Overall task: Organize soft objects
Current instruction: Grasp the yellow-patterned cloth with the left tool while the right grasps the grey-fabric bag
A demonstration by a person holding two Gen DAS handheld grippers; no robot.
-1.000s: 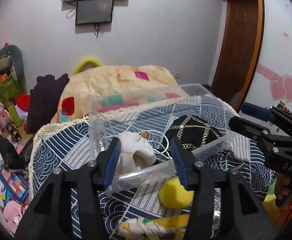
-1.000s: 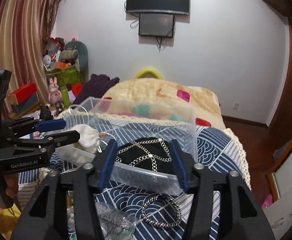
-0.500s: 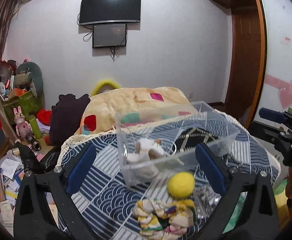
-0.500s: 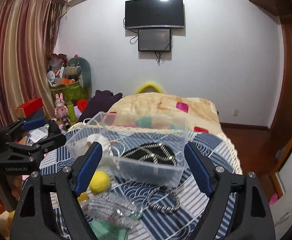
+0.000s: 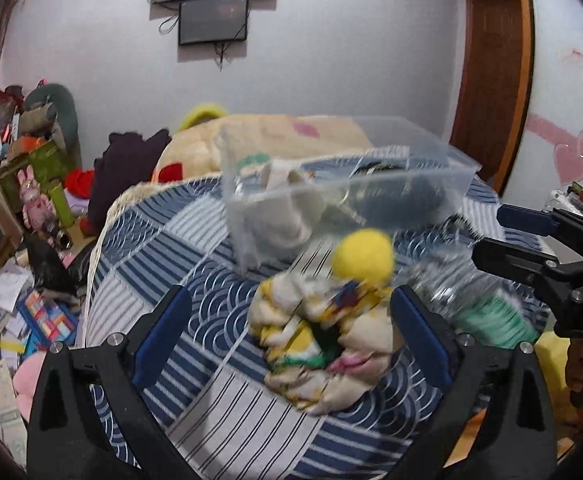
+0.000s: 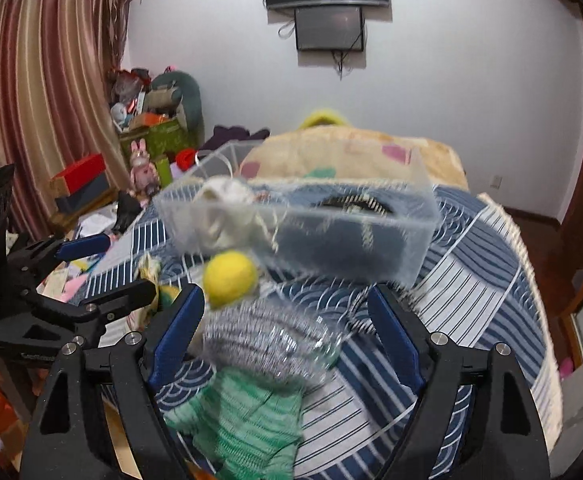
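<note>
We take the one clear plastic bin on the blue patterned quilt as our landmark. Inside it we count two things: a white cloth bundle at its left end and a black item with pale chain trim at its right. Just in front of the bin lies one yellow ball; nearer than that sit one multicoloured scrunchie, one silver mesh piece and one green knit piece. Our left gripper has its jaws wide apart around the scrunchie, not touching it. Our right gripper also stands wide apart, over the silver and green pieces.
</note>
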